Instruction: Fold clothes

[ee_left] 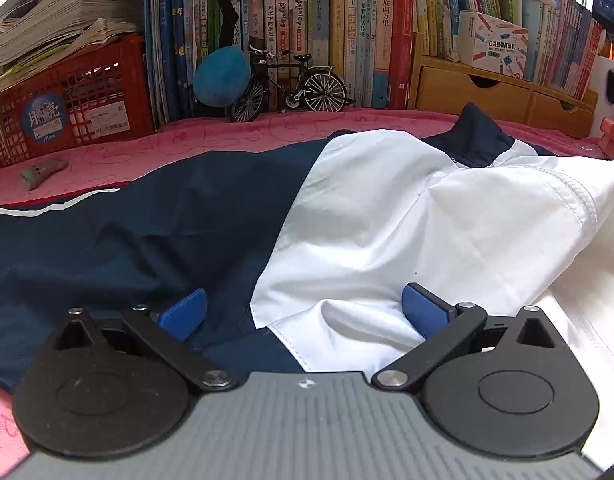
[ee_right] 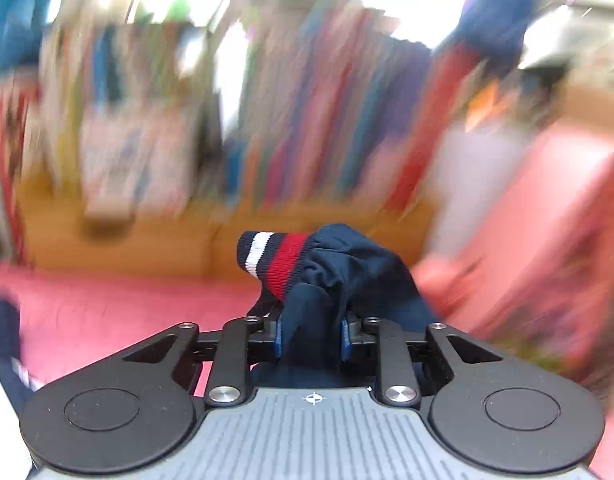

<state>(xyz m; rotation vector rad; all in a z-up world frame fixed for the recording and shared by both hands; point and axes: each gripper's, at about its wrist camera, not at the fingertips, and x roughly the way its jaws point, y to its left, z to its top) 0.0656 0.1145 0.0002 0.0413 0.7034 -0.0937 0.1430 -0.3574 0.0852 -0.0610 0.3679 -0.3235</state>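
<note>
Your left gripper (ee_left: pixel 303 312) sits low over the jacket (ee_left: pixel 227 240) with its blue fingers (ee_left: pixel 183 314) spread wide apart, and it holds nothing; a soft bump of white cloth lies between them. The jacket is dark blue and white and lies spread on the pink cloth (ee_left: pixel 211 140) that covers the table, from the near edge to the far right. Your right gripper (ee_right: pixel 312 336) is pinched tight on the jacket's cuff (ee_right: pixel 279 262), the stretchy end with red, white and dark blue stripes, which sticks up past the fingers. On the far left, a red crate (ee_left: pixel 83 108) holds a tall pile of papers. Only the left view shows the toy bike (ee_left: pixel 291 84), the blue ball (ee_left: pixel 221 76) and the row of books (ee_left: pixel 347 20) clearly. The right view is all blurry behind the cuff.
</note>
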